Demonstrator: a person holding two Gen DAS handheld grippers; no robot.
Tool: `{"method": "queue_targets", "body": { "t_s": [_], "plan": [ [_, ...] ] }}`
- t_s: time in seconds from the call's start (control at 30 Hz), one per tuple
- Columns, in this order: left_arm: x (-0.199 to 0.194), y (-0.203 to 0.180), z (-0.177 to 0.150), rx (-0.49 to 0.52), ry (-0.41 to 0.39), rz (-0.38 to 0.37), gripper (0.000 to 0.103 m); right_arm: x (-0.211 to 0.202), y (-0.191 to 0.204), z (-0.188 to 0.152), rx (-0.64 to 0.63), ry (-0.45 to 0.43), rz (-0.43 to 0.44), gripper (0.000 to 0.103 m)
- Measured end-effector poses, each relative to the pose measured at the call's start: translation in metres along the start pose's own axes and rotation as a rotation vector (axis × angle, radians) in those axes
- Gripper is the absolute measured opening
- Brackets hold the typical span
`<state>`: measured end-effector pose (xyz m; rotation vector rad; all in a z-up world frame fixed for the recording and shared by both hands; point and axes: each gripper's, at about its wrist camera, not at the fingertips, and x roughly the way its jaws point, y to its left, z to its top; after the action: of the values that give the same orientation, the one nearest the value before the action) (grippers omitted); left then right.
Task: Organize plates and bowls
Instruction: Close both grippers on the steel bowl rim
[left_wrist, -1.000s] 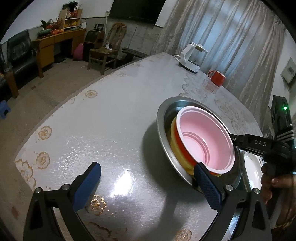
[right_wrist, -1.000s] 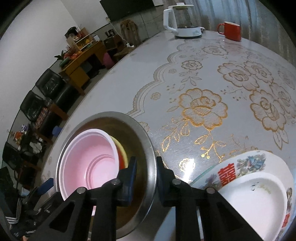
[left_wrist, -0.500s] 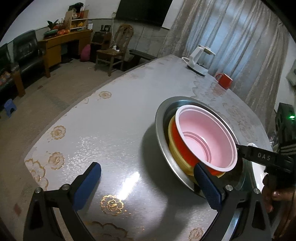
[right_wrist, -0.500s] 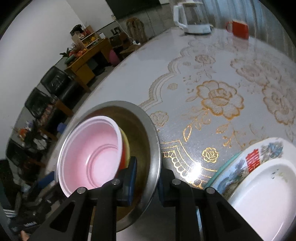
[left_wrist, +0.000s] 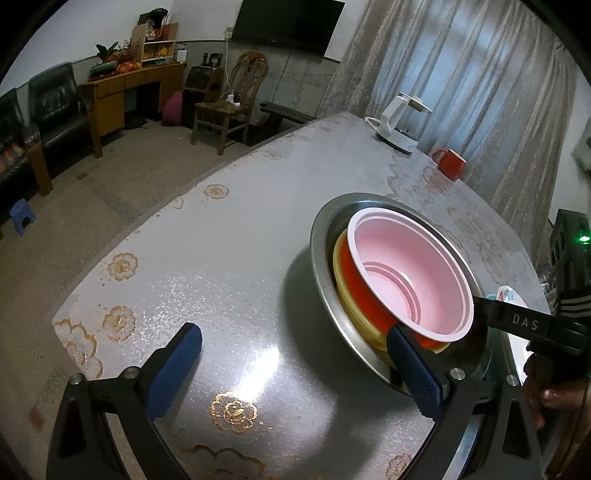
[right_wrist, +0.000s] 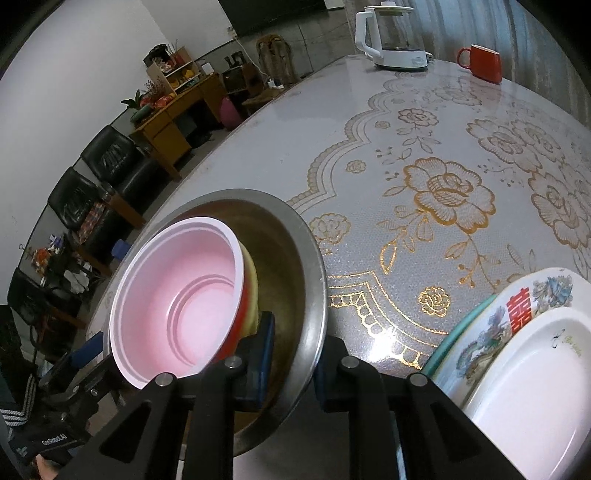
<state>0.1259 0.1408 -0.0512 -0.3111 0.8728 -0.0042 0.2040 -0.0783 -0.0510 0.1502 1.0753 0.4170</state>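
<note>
A metal bowl (right_wrist: 291, 258) holds a nested stack: a pink bowl (right_wrist: 184, 295) inside a red one (right_wrist: 242, 310) inside a yellow one (right_wrist: 253, 284). My right gripper (right_wrist: 295, 339) is shut on the metal bowl's near rim, one pad inside and one outside, and the bowl tilts. In the left wrist view the same metal bowl (left_wrist: 321, 236) and pink bowl (left_wrist: 406, 273) sit right of centre, with the right gripper (left_wrist: 480, 314) clamped on the far rim. My left gripper (left_wrist: 291, 332) stands wide open over the table, its right pad beside the bowl's near edge.
A stack of plates lies at the lower right: a white plate (right_wrist: 535, 387) on a decorated plate (right_wrist: 517, 310) over a green-rimmed one (right_wrist: 461, 328). A kettle (right_wrist: 395, 37) and a red mug (right_wrist: 480, 62) stand at the table's far end. The table edge (left_wrist: 155, 221) runs along the left.
My right gripper has shifted a little across the table with the metal bowl still clamped by its rim. The left gripper stays open beside the bowl.
</note>
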Motion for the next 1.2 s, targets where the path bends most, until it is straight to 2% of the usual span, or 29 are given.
{"method": "queue_targets", "body": {
  "t_s": [0.17,0.23,0.3,0.33,0.53,0.67,0.9,1.07,1.2],
  "plan": [
    [0.0,0.001,-0.001,0.0,0.004,-0.028,0.1,0.001,-0.001,0.0,0.001,0.002,0.004,0.017],
    [0.002,0.003,-0.002,-0.017,0.022,-0.093,0.093,0.001,0.0,0.0,0.0,0.002,0.001,0.017],
    [0.006,0.009,-0.002,-0.067,0.048,-0.191,0.084,0.002,0.0,0.0,-0.004,0.001,-0.005,0.017],
    [0.009,0.012,-0.003,-0.09,0.063,-0.231,0.083,0.002,0.001,0.001,-0.009,-0.001,-0.009,0.017],
    [0.008,0.011,-0.002,-0.088,0.054,-0.333,0.061,0.005,0.006,-0.003,-0.034,-0.008,-0.035,0.017],
    [0.006,0.003,0.0,-0.04,0.035,-0.329,0.056,0.007,0.007,-0.003,-0.046,-0.011,-0.038,0.017],
    [0.007,0.0,-0.004,0.005,0.026,-0.334,0.058,0.012,0.01,-0.006,-0.078,-0.018,-0.045,0.017],
    [0.009,0.005,-0.008,-0.032,0.031,-0.349,0.063,0.013,0.01,-0.006,-0.09,-0.031,-0.05,0.017],
    [0.009,0.004,-0.007,-0.031,0.029,-0.349,0.063,0.01,0.011,-0.009,-0.098,-0.039,-0.051,0.017]
  ]
}}
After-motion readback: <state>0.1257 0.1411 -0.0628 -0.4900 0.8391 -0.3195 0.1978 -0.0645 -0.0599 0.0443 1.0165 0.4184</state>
